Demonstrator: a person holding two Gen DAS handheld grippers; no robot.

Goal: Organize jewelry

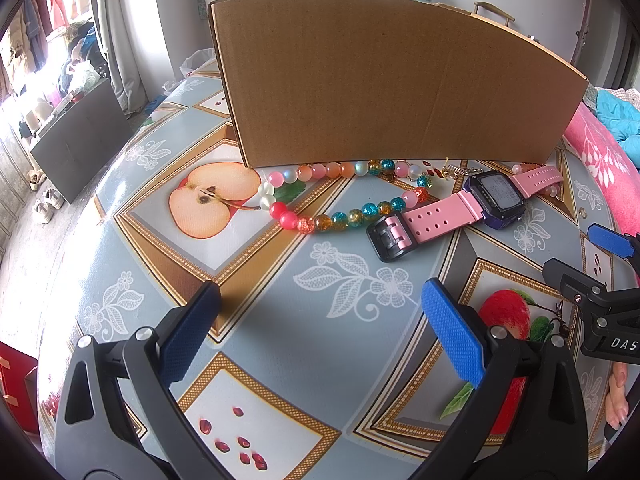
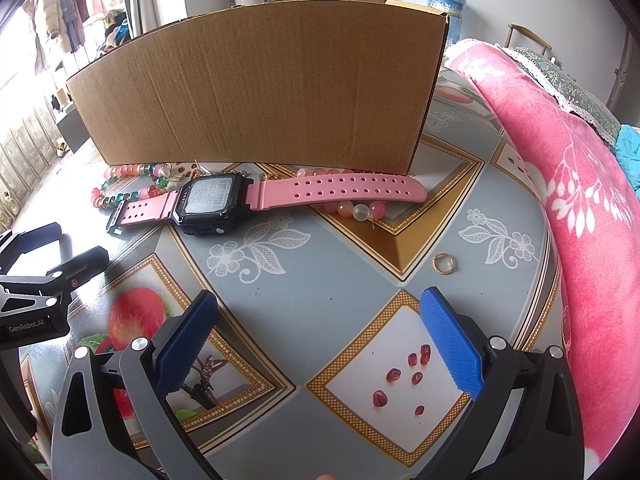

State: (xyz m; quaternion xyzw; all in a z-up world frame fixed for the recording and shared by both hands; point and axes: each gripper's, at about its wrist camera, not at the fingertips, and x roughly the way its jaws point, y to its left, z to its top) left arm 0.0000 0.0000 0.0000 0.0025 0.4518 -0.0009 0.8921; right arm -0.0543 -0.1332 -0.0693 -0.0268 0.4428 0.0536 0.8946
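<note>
Both tools are hovering spread wide and holding nothing: left gripper [image 1: 320, 332], right gripper [image 2: 320, 334]. The pink watch [image 2: 224, 200] is lying across the bead strand [image 1: 340, 216] just before the cardboard box [image 2: 260, 92], so lifting either is risking dragging the other; the small ring [image 2: 444, 263] could skid off the glossy fruit-print tablecloth [image 2: 320, 280]. A pink blanket [image 2: 580, 184] is lying alongside the table in a cluttered room.

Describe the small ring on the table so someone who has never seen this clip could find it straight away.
Start at the tall brown cardboard box standing on the patterned tablecloth. In front of it lies the pink-strapped digital watch across the strings of coloured glass beads. The thin gold ring lies alone nearer the camera, toward the pink blanket: plain metal, touching nothing.
</note>
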